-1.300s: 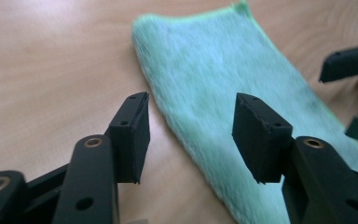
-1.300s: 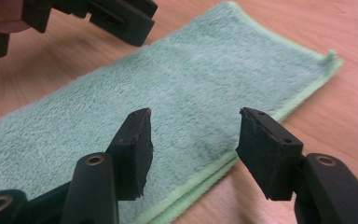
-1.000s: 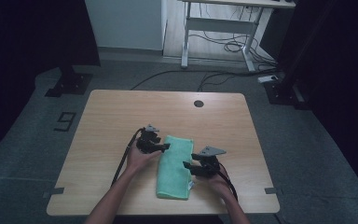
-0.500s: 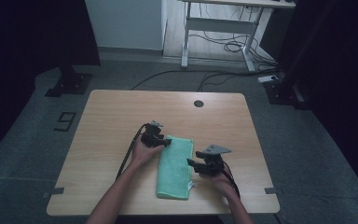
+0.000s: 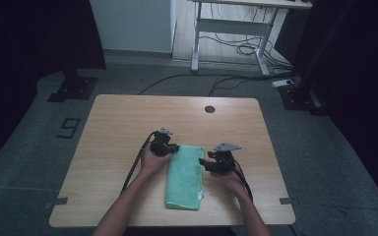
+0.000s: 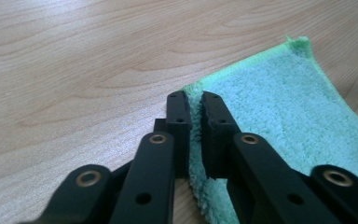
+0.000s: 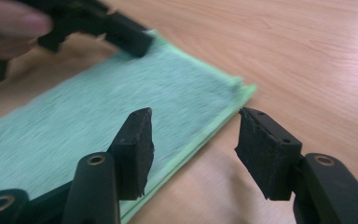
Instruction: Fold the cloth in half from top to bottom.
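A green folded towel (image 5: 184, 177) lies lengthwise on the wooden table (image 5: 128, 123), near its front edge. My left gripper (image 5: 174, 147) is at the towel's far left corner. In the left gripper view its jaws (image 6: 193, 100) have just been closing and now pinch the fluffy edge of the towel (image 6: 284, 107). My right gripper (image 5: 203, 162) sits at the towel's right edge near the far corner. Its jaws (image 7: 193, 126) stand open, one pad over the towel (image 7: 121, 98) and one over bare wood. Farther off in that view is the left gripper (image 7: 135, 42) on the opposite corner.
A small round hole (image 5: 209, 108) marks the table's far side. Beyond the table a white desk frame (image 5: 231, 29) stands on the floor with loose cables (image 5: 236, 49). Black stand bases (image 5: 74, 86) rest on the floor at the left and right. Cables trail back from both grippers.
The left gripper's jaws have closed onto the towel's far left corner. The right gripper has slid a little farther up the towel's right edge, still open.
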A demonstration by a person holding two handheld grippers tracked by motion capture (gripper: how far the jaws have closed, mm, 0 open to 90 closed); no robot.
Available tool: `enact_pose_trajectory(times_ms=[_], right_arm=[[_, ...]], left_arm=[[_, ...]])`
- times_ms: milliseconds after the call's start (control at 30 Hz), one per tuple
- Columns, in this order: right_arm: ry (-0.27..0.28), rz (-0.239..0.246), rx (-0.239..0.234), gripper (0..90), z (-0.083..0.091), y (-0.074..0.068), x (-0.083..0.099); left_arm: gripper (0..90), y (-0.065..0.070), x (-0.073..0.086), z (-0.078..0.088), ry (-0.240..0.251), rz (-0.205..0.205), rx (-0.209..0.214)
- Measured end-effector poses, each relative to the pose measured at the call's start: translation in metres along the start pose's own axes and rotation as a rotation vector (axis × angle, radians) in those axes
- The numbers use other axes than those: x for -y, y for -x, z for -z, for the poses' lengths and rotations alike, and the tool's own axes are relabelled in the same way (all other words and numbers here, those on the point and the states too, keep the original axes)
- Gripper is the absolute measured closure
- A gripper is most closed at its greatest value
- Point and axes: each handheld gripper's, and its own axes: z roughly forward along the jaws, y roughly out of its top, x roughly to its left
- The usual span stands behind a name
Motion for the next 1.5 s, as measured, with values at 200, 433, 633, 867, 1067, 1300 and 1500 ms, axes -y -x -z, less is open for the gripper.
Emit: enact_pose_trajectory(times_ms=[200, 433, 633, 867, 1067, 1300, 1500], right_arm=[[-0.038, -0.025, 0.027, 45.7, -0.020, 0.014, -0.013], [-0.075, -0.019, 0.018, 49.2, -0.037, 0.015, -0.029], [-0.100, -0.025, 0.020, 53.6, -0.045, 0.017, -0.027], [-0.086, -0.015, 0.030, 62.8, -0.050, 0.017, -0.024], [-0.092, -0.032, -0.043, 80.8, -0.050, 0.020, -0.023], [-0.084, -0.043, -0.065, 84.3, -0.051, 0.021, -0.023], [-0.078, -0.049, -0.072, 84.7, -0.050, 0.023, -0.023]], left_arm=[[86.3, -0.001, 0.003, 0.002, 0.007, 0.004, 0.012], [86.0, -0.003, 0.006, 0.005, 0.006, 0.007, 0.021], [85.3, -0.002, 0.007, 0.007, 0.004, 0.003, 0.021], [83.5, -0.003, 0.007, 0.007, 0.000, 0.006, 0.025], [71.2, -0.007, 0.007, 0.008, -0.008, 0.012, 0.022], [57.5, -0.004, 0.001, 0.005, -0.021, -0.006, 0.017], [79.6, -0.004, 0.001, 0.003, -0.027, -0.010, 0.018]])
